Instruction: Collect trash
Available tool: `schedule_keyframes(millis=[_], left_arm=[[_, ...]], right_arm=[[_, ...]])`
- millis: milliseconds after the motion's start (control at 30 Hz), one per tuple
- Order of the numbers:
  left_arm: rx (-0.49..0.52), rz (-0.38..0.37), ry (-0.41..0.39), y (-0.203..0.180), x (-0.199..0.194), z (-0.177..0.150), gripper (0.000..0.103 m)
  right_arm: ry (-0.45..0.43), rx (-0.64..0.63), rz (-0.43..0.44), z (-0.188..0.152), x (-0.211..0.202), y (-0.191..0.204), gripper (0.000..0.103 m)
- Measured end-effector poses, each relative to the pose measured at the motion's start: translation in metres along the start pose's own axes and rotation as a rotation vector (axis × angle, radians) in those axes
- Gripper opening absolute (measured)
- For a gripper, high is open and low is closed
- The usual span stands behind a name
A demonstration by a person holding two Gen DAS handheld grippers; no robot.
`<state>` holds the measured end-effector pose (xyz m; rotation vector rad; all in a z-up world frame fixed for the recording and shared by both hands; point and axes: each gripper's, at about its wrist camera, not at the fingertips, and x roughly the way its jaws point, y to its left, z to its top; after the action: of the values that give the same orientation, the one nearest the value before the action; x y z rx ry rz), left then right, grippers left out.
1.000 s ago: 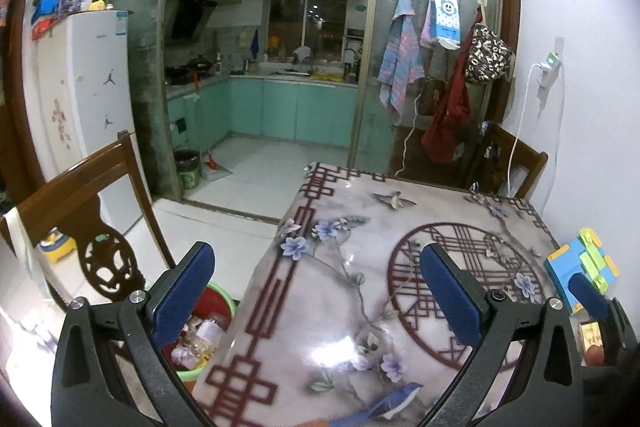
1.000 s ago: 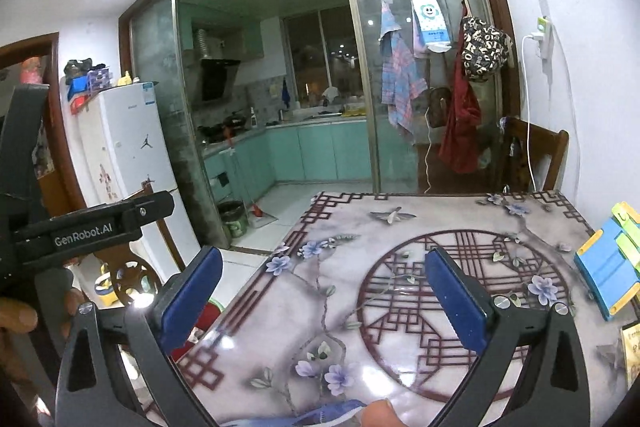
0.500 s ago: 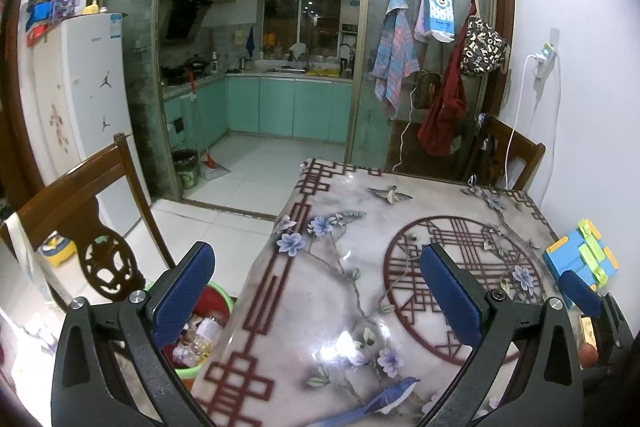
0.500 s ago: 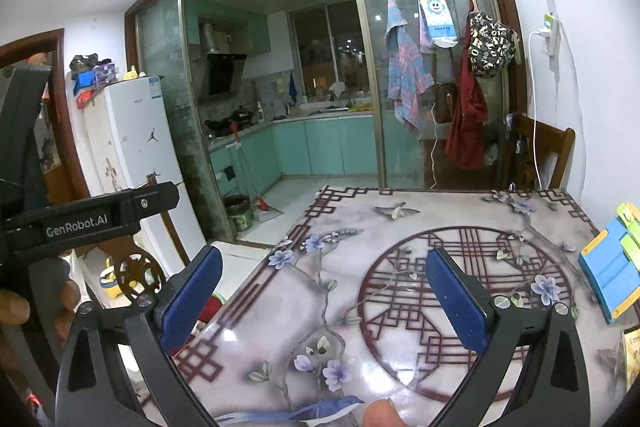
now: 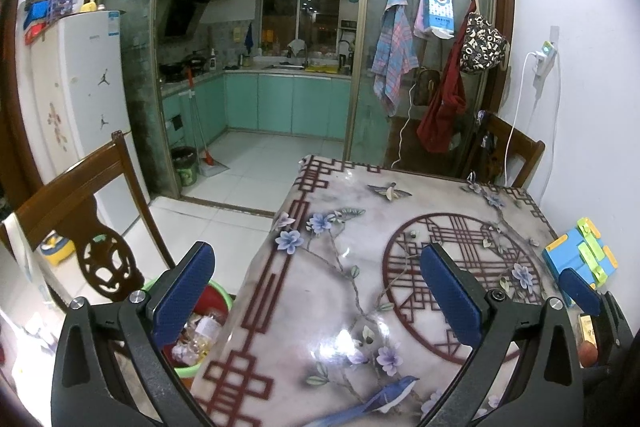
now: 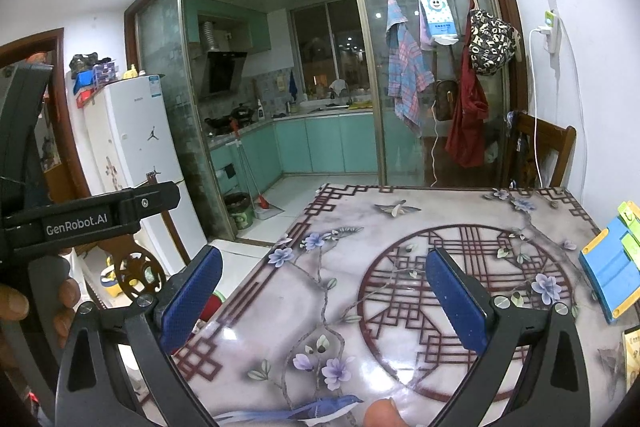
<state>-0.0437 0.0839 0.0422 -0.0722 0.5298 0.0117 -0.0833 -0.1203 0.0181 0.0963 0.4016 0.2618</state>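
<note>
My left gripper (image 5: 316, 291) is open and empty, held above the near left part of the patterned table (image 5: 360, 267). Below its left finger, on the floor beside the table, stands a green-rimmed red bin (image 5: 208, 323) holding several wrappers and a bottle. My right gripper (image 6: 320, 299) is open and empty above the same table (image 6: 400, 227); one of its blue pads (image 5: 578, 291) shows at the right of the left wrist view. The bin's red edge (image 6: 214, 303) peeks out beside the right gripper's left finger. No loose trash shows on the tabletop.
A blue and yellow-green plastic stand (image 5: 580, 255) and a small yellow packet (image 6: 632, 351) sit at the table's right edge by the wall. Wooden chairs stand at the left (image 5: 80, 211) and far right (image 5: 516, 151). A fridge (image 5: 80, 95) and kitchen doorway lie beyond.
Both grippers have pulled back and tilted up slightly, so the table sits lower and farther in view. Both stay open and empty.
</note>
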Motion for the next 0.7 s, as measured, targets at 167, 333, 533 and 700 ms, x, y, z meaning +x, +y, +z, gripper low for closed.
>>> schedule_keyframes(millis=[167, 333, 533, 700], left_arm=[[-0.006, -0.006, 0.007, 0.0014, 0.0022, 0.0005, 0.103], [-0.012, -0.004, 0.014, 0.0055, 0.0057, 0.0, 0.103], [-0.009, -0.003, 0.019, 0.0063, 0.0073, -0.0002, 0.103], [-0.01, -0.009, 0.023, 0.0067, 0.008, -0.0009, 0.103]], right_arm=[[0.002, -0.003, 0.001, 0.0003, 0.001, 0.0001, 0.102], [0.008, 0.005, -0.003, 0.0013, 0.0032, -0.0007, 0.102], [0.012, 0.014, -0.005, 0.0017, 0.0071, -0.0028, 0.102], [0.014, 0.014, -0.004, 0.0011, 0.008, -0.0031, 0.102]])
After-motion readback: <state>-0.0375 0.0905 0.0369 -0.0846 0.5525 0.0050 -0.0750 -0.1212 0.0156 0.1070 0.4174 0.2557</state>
